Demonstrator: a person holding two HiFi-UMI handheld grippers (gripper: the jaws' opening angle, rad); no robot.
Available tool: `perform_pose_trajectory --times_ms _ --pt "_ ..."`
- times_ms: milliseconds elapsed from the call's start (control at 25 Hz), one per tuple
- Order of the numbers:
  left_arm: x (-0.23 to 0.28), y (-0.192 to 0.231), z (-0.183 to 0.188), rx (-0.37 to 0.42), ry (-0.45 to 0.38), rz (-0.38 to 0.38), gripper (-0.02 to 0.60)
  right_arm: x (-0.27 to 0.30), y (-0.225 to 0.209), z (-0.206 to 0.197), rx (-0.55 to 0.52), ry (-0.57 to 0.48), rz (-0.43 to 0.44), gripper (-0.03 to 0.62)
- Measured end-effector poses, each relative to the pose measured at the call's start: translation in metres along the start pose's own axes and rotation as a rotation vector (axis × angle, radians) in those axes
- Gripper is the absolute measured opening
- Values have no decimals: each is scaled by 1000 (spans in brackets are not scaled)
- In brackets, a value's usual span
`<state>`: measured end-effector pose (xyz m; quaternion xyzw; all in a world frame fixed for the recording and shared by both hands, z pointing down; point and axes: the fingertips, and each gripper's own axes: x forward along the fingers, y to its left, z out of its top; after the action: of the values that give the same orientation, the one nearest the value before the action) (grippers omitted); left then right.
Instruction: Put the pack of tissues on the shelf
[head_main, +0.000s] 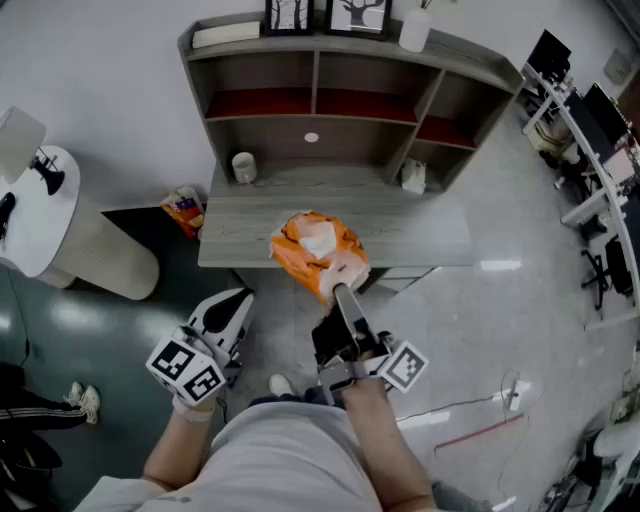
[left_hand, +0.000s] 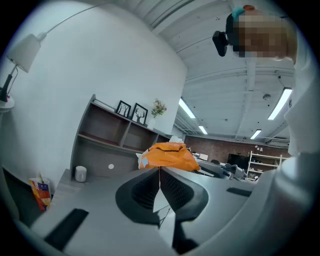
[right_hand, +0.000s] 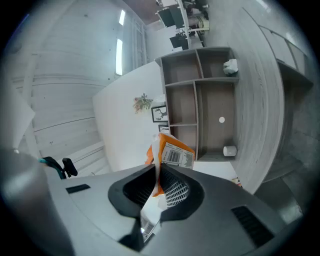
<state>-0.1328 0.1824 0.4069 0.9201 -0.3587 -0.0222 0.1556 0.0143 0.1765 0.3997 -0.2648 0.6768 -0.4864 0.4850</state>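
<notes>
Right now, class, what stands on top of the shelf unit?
On the shelf: two framed pictures, a white vase and a flat white object. Anything behind the frames is hidden.

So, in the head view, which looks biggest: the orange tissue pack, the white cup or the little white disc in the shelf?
1. orange tissue pack, clearly largest, though also nearest the camera
2. white cup
3. white disc, smallest

- The grey wooden desk (head_main: 430, 235) carries a white cup (head_main: 243, 166) at its back left and a small white object (head_main: 413, 177) at its back right.
- The shelf (head_main: 465, 52) stands along the desk's rear edge. On its top are a flat white book (head_main: 225, 33), two framed pictures (head_main: 290, 15) and a white vase (head_main: 414, 30).
- On the floor (head_main: 520, 310), just left of the desk, lies an orange snack bag (head_main: 185, 210).
</notes>
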Motion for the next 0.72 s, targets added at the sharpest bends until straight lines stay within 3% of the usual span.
perform_pose_trajectory --times_ms 720 --pt "107 -49 -3 91 34 42 17 -12 -18 114 2 17 -18 40"
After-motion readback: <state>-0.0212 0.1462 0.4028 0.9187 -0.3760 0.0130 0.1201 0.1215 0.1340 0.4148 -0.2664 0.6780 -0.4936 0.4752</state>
